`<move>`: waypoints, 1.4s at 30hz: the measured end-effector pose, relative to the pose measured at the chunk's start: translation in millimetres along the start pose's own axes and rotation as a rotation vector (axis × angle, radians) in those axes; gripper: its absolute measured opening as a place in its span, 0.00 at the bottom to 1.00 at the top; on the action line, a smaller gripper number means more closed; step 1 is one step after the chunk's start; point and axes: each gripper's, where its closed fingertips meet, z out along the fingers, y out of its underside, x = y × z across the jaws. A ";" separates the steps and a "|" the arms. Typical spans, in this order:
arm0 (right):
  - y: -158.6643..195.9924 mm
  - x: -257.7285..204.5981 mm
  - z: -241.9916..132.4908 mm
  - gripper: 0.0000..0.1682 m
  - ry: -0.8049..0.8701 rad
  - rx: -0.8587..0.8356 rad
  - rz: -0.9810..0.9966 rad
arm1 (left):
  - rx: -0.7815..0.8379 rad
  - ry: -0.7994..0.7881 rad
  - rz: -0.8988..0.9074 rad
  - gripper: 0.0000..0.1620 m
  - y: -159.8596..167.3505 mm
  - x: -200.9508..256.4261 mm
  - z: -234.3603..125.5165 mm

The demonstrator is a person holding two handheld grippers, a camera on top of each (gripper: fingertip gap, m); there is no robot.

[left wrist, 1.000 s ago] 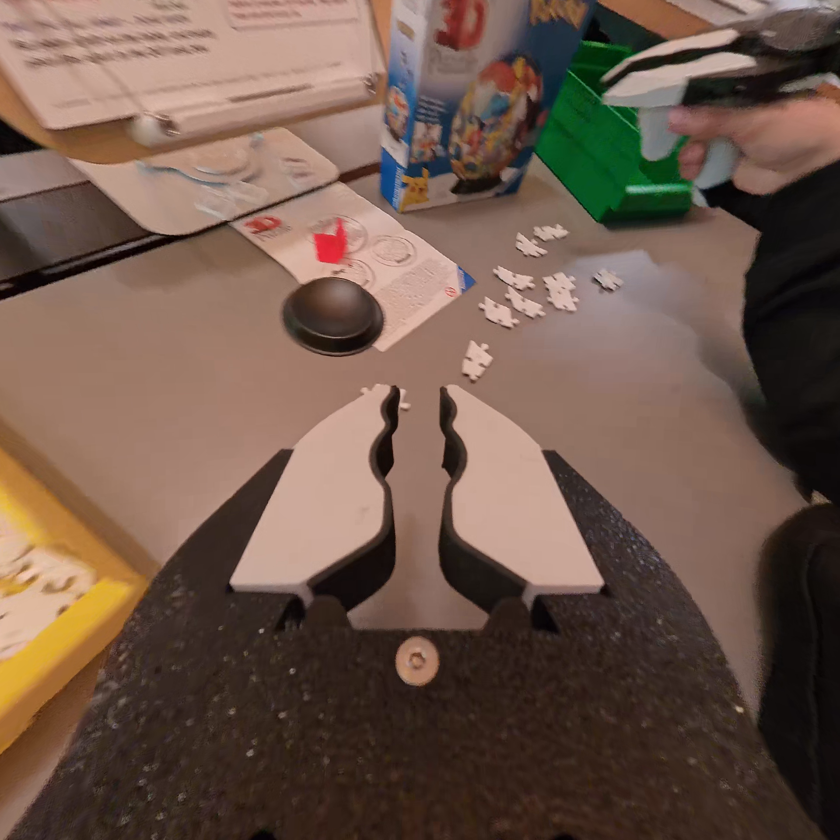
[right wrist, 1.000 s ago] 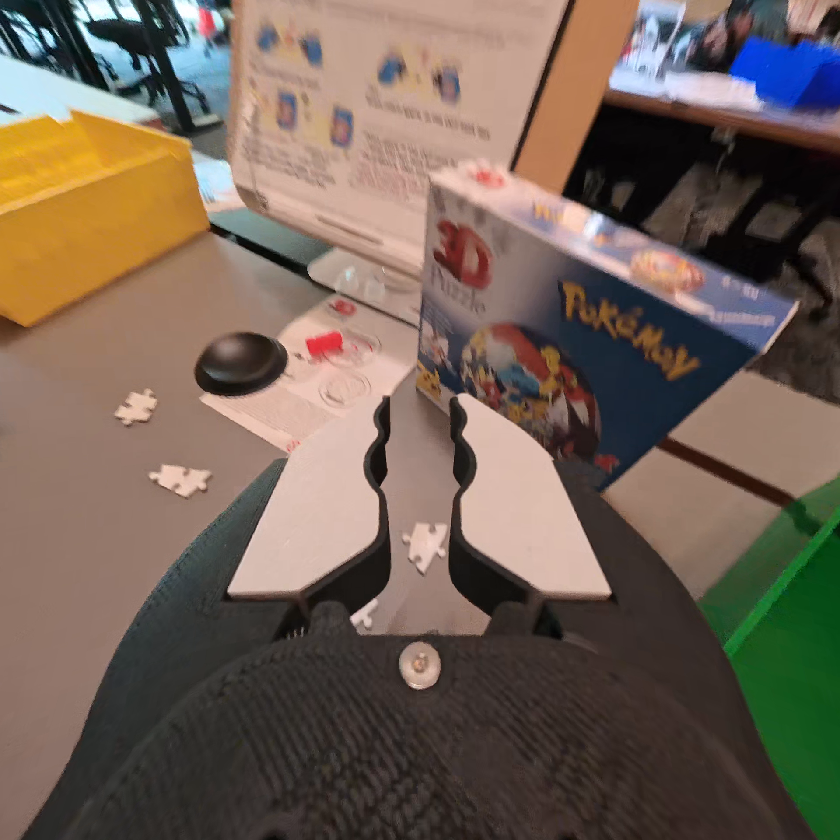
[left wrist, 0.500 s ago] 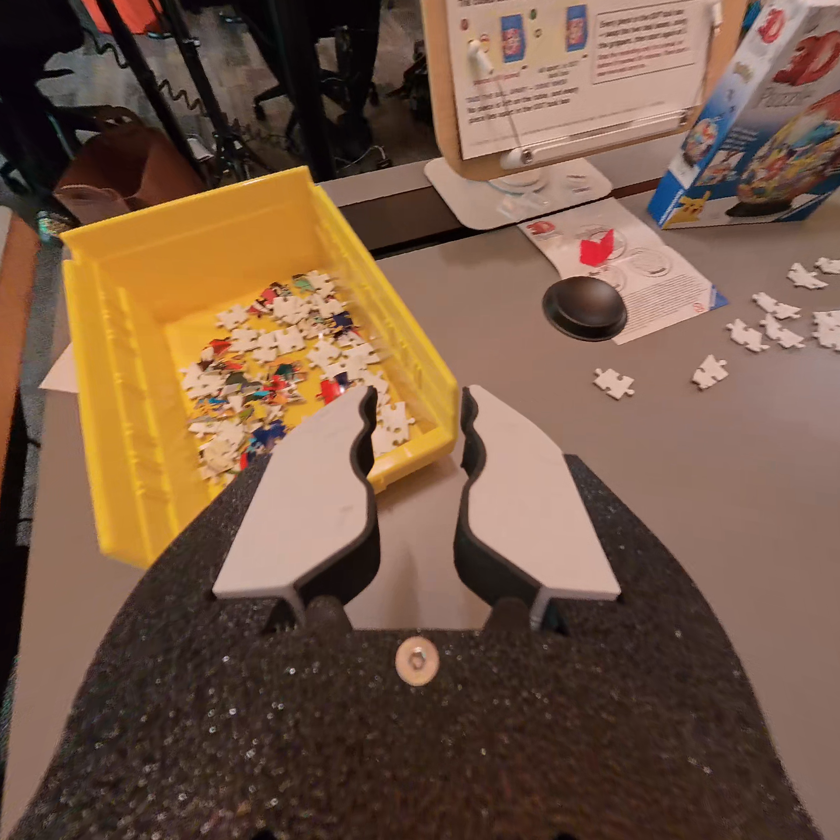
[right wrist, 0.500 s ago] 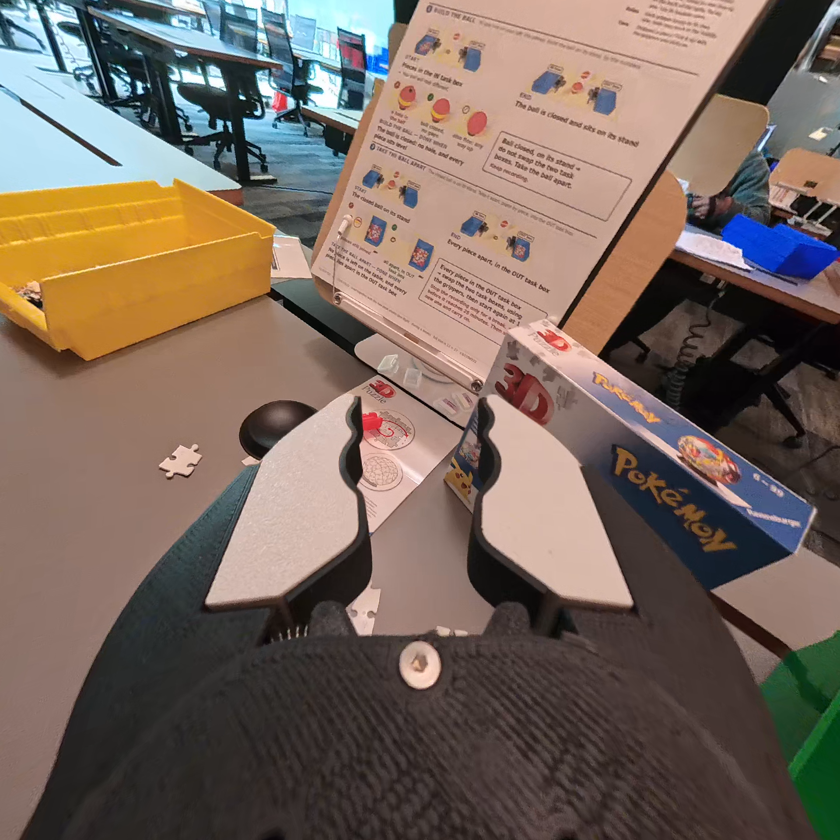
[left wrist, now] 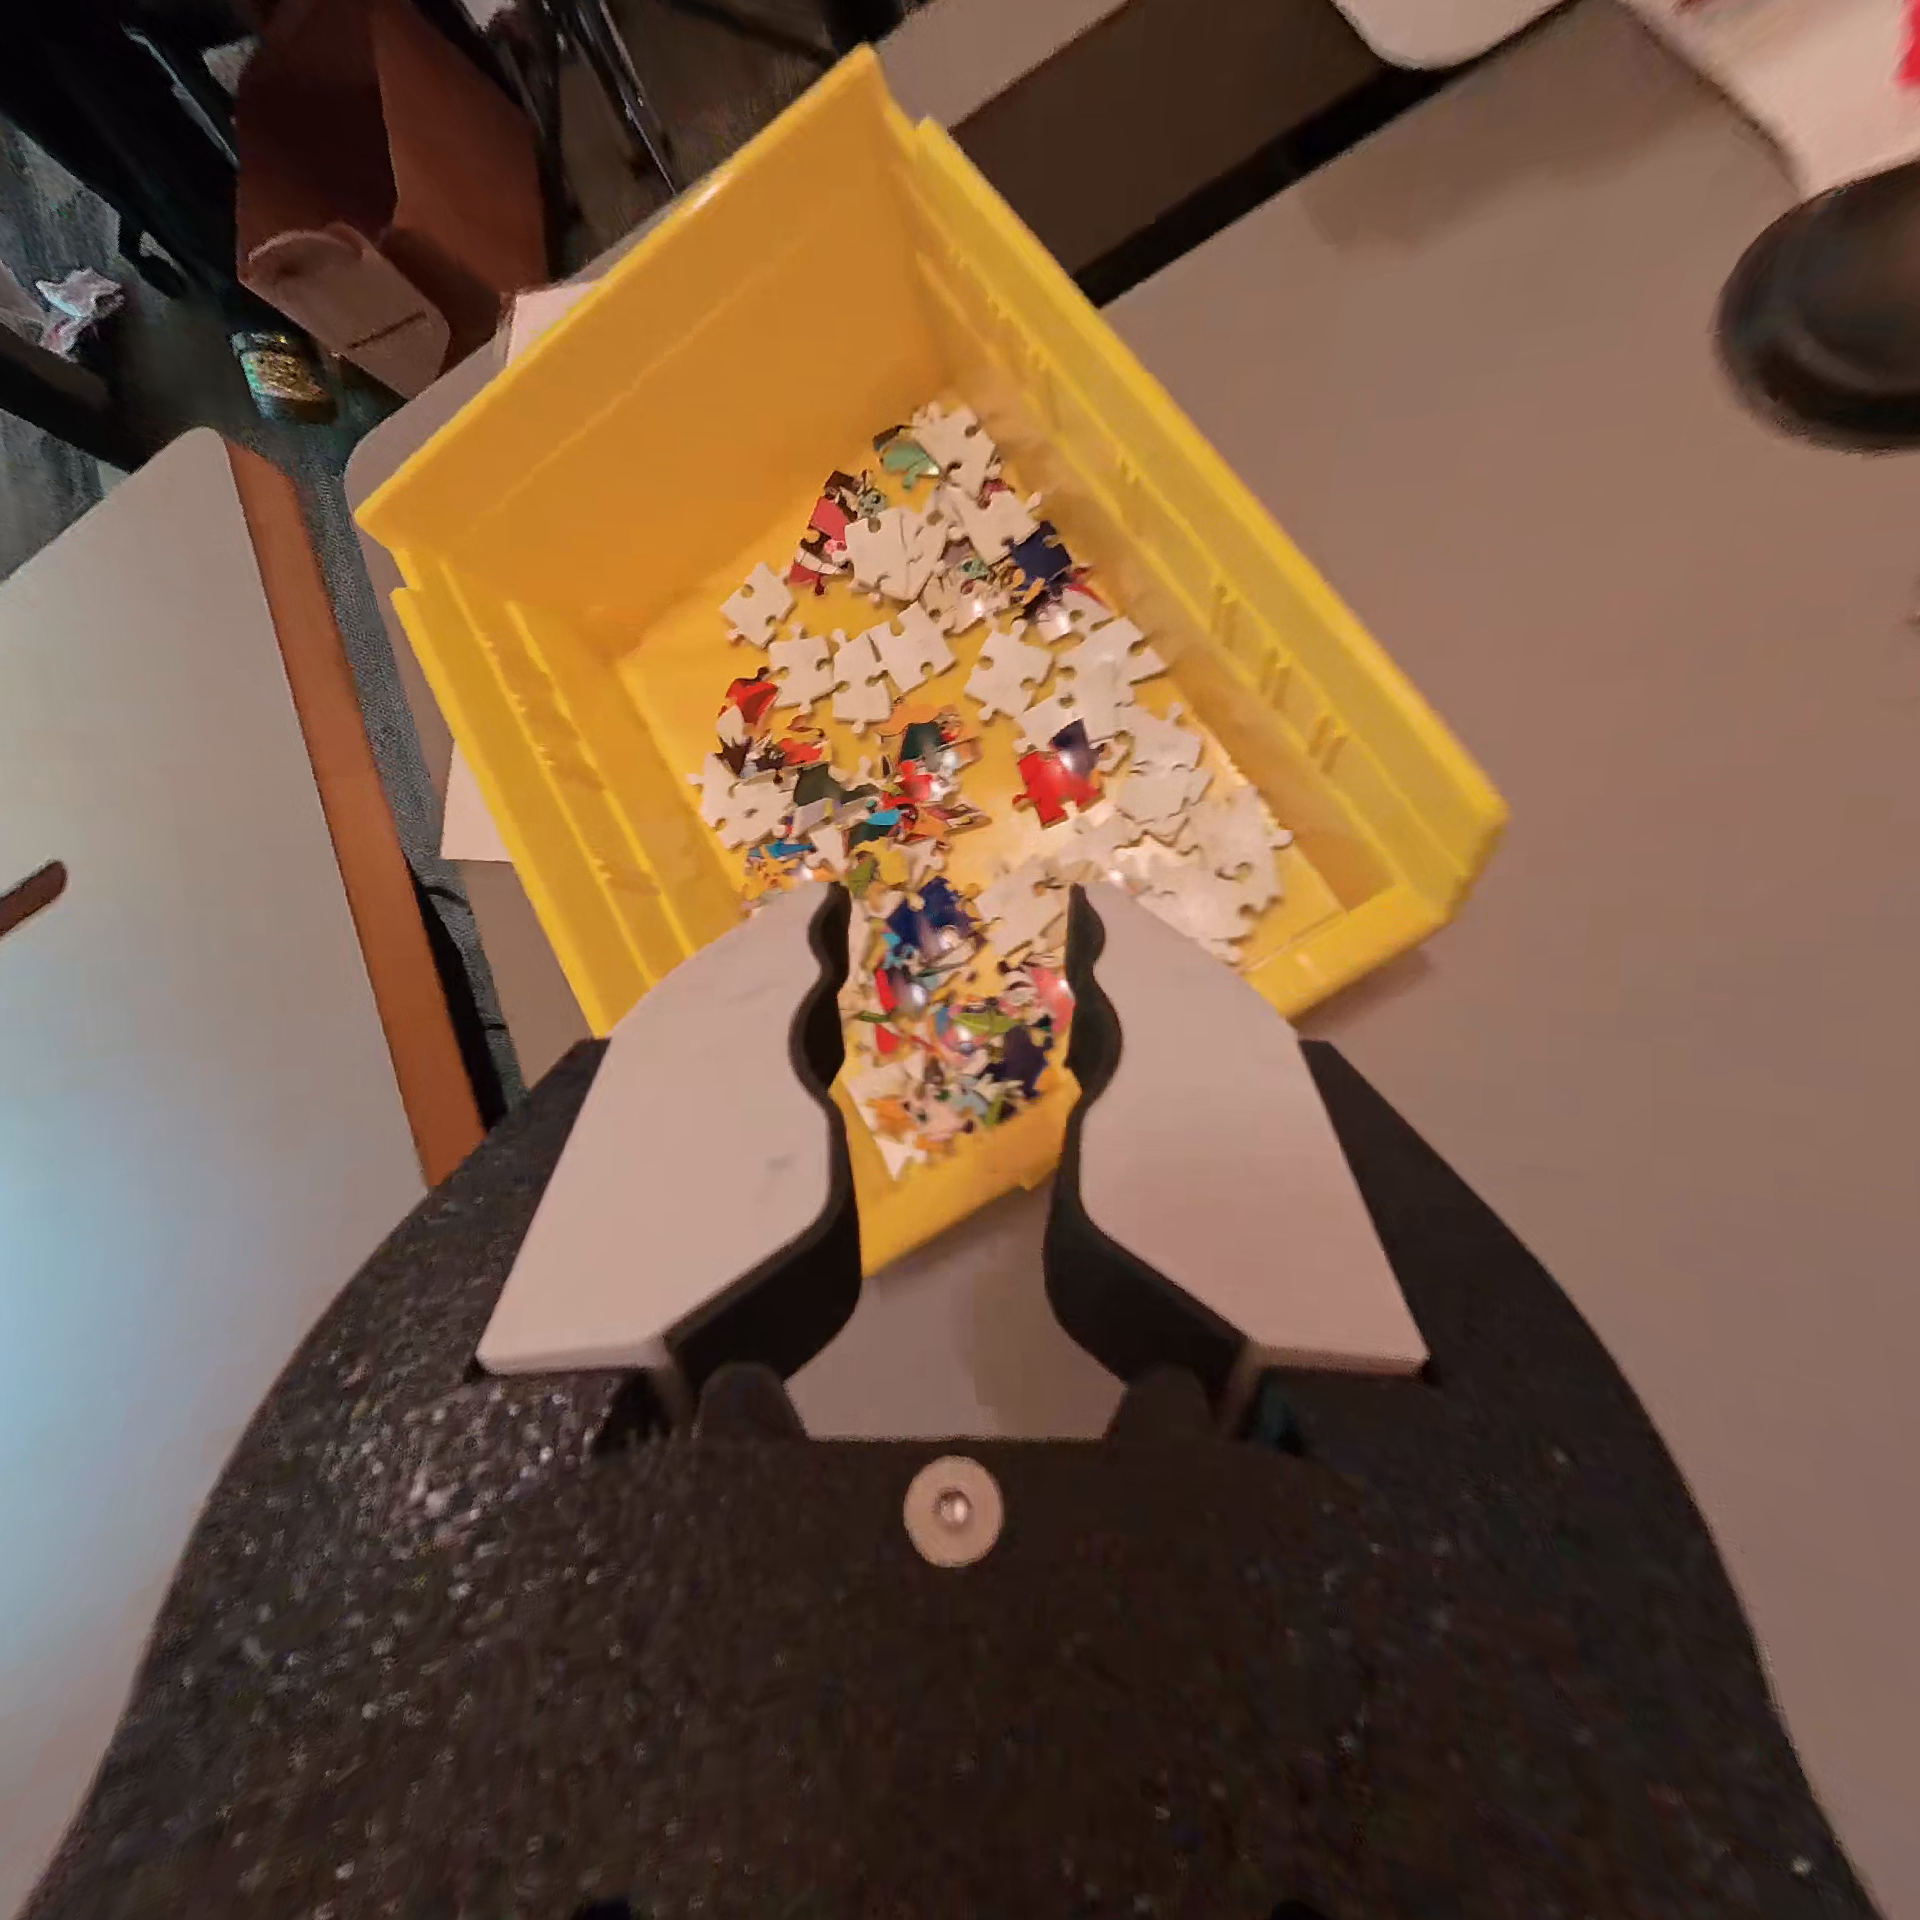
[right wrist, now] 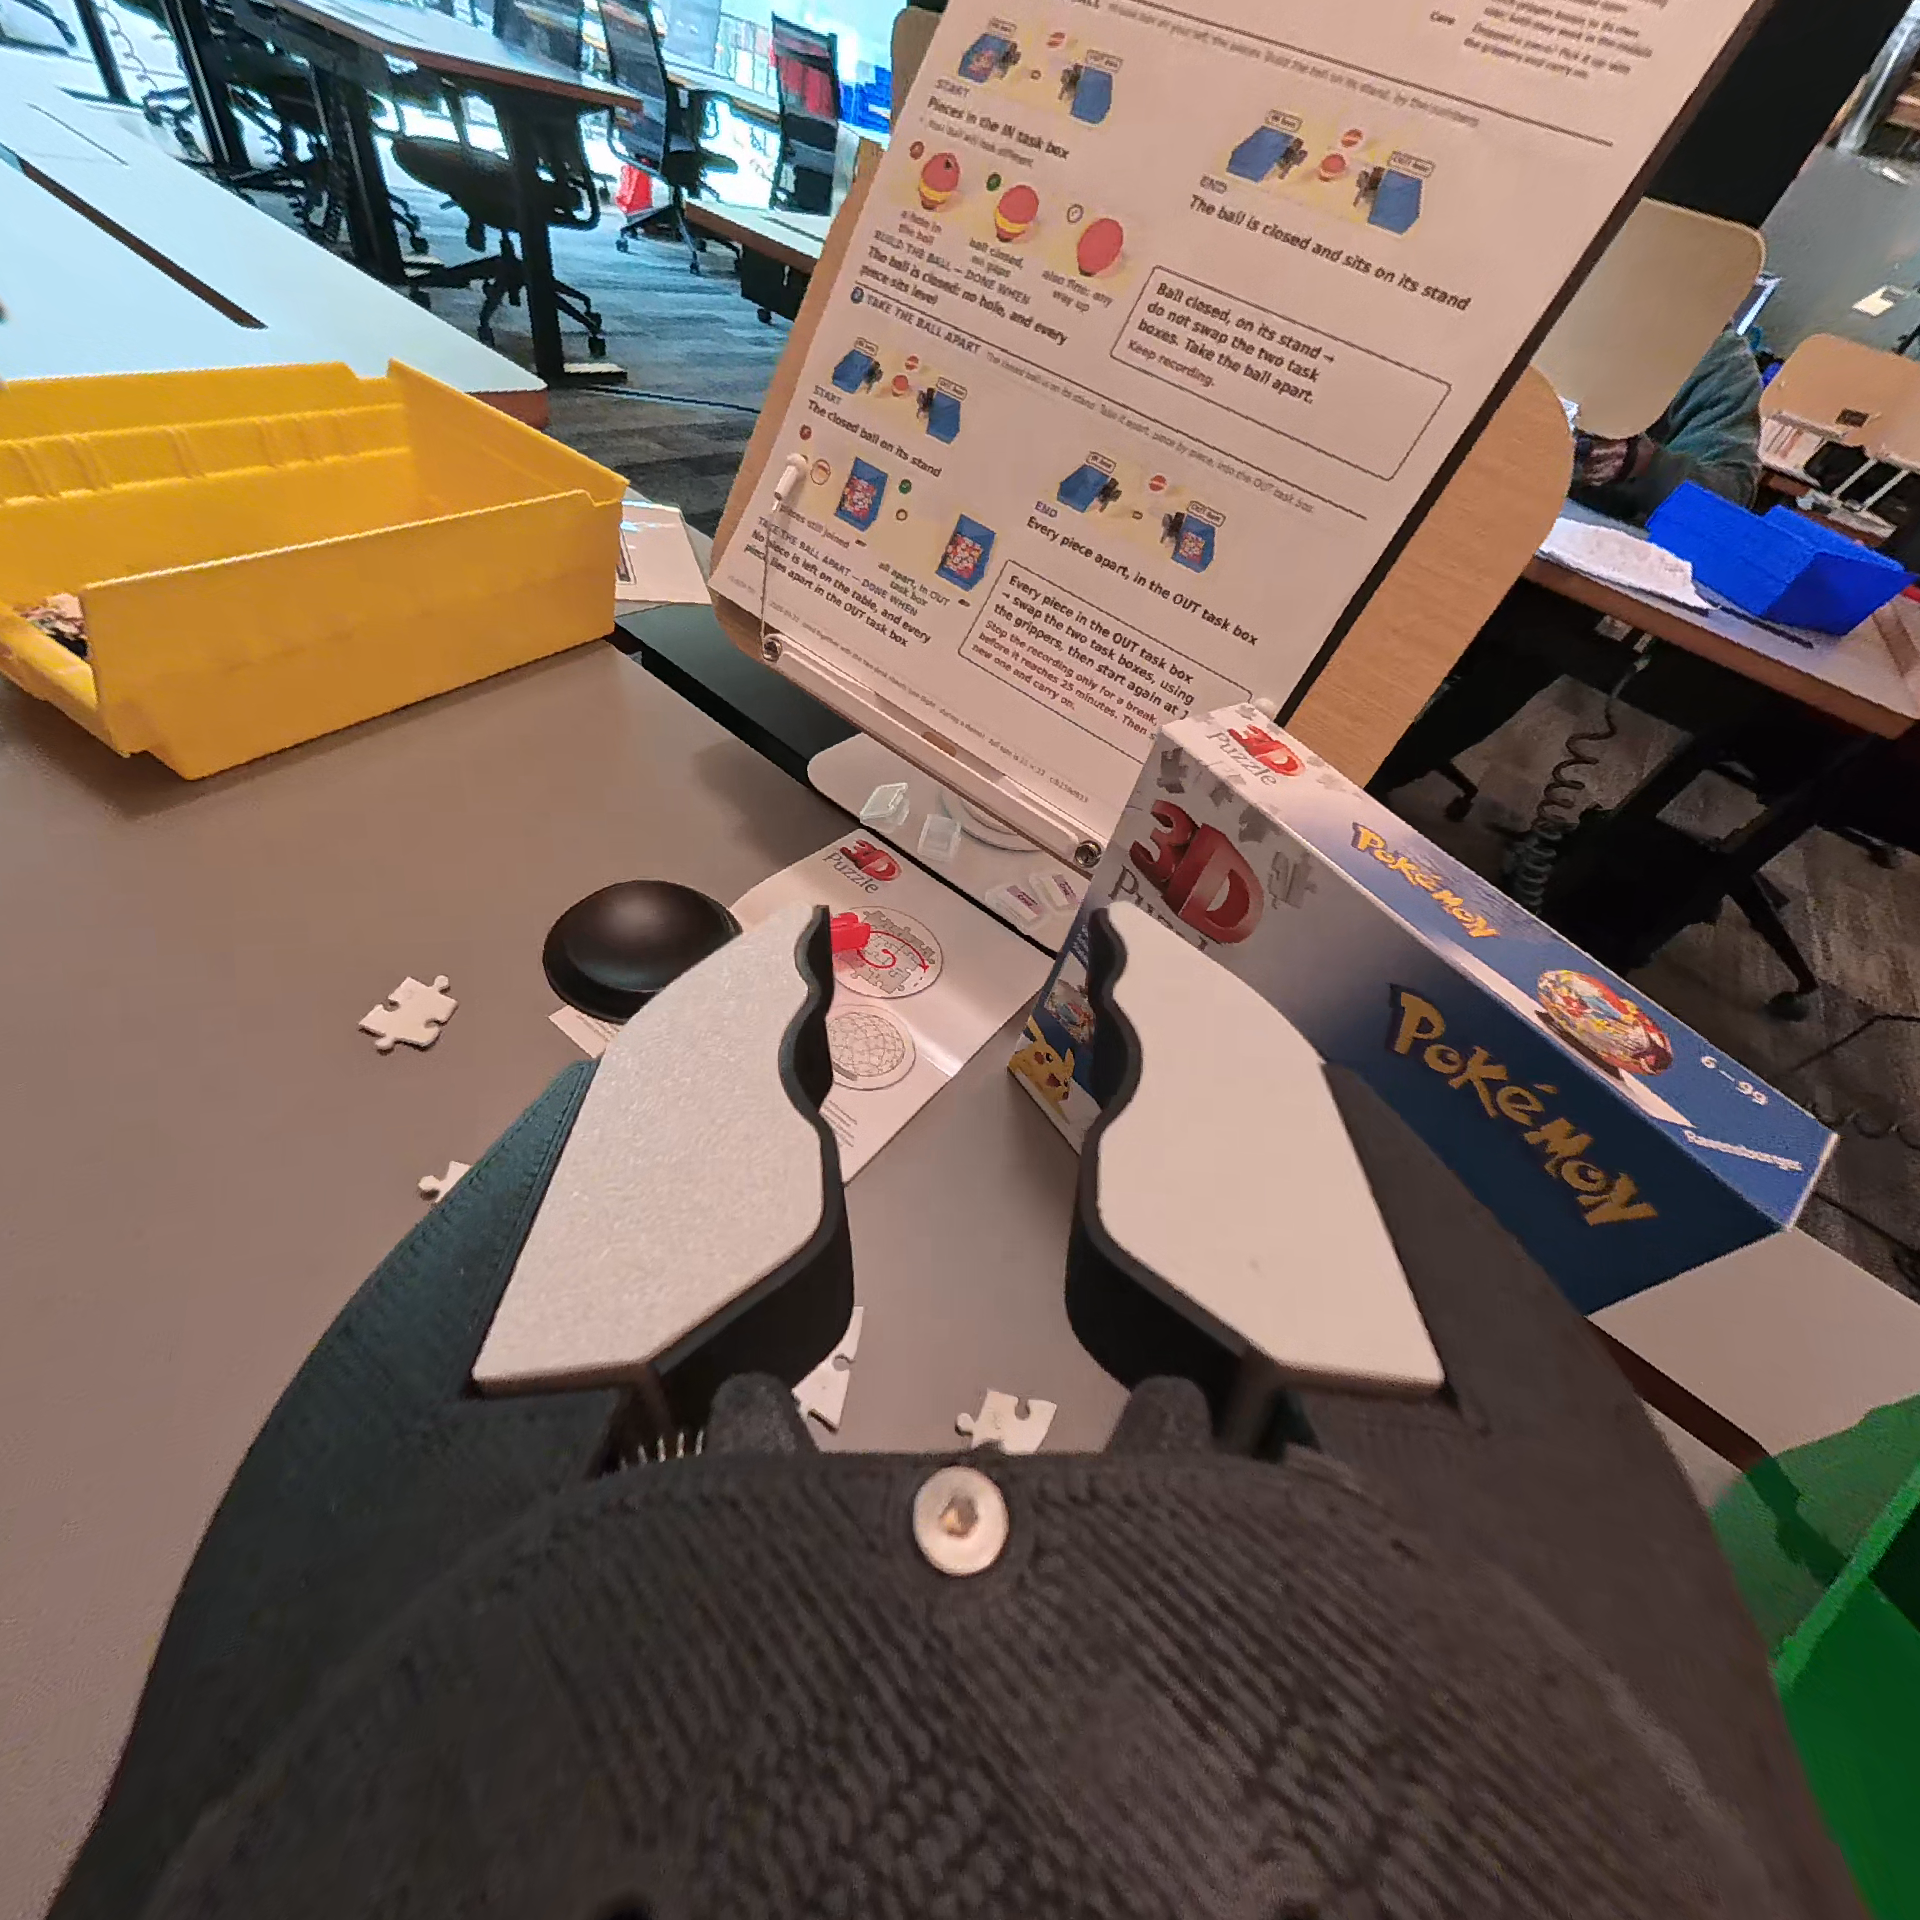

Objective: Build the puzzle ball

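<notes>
We see left gripper (left wrist: 948, 904) jaws apart, empty, over yellow plastic bin (left wrist: 665, 488) of glossy pieces (left wrist: 935, 748). Right gripper (right wrist: 961, 925) agape, empty, facing printed blue box (right wrist: 1475, 1039), leaflet (right wrist: 894, 997), domed black stand (right wrist: 634, 940).

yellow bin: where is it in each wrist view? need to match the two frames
Left wrist view: the yellow bin fills the centre, puzzle pieces inside, directly ahead of the open left gripper.
Right wrist view: the yellow bin sits at the left edge on the grey table, well left of the open right gripper.
Shared landmark: the black round stand, upper right in the left view, centre-left in the right.
</notes>
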 end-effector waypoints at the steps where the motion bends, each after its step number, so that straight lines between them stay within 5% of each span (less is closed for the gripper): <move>1: 0.3 -0.4 0.6 0.28 -0.003 -0.002 0.001 | -0.025 0.024 0.027 0.24 -1.2 -0.8 8.5; 6: 4.7 -0.9 2.8 0.28 0.001 -0.024 -0.012 | -0.163 0.105 0.120 0.26 -0.2 -7.2 61.6; 18: 17.5 4.2 6.6 0.27 0.023 -0.081 -0.040 | -0.251 0.191 0.015 0.21 -5.6 -41.4 153.2; 26: 27.3 4.9 10.9 0.27 0.016 -0.117 -0.047 | -0.309 0.284 0.281 0.23 4.1 -28.8 176.8; 30: 29.5 4.7 11.7 0.27 0.014 -0.126 -0.056 | -0.309 0.323 0.291 0.30 1.5 -27.4 186.4; 36: 33.1 7.1 11.7 0.27 0.020 -0.139 -0.059 | -0.270 0.338 0.248 0.26 -6.1 -28.0 194.6; 42: 37.9 6.1 15.6 0.27 0.013 -0.155 -0.058 | -0.395 0.380 0.321 0.27 16.6 -23.5 176.1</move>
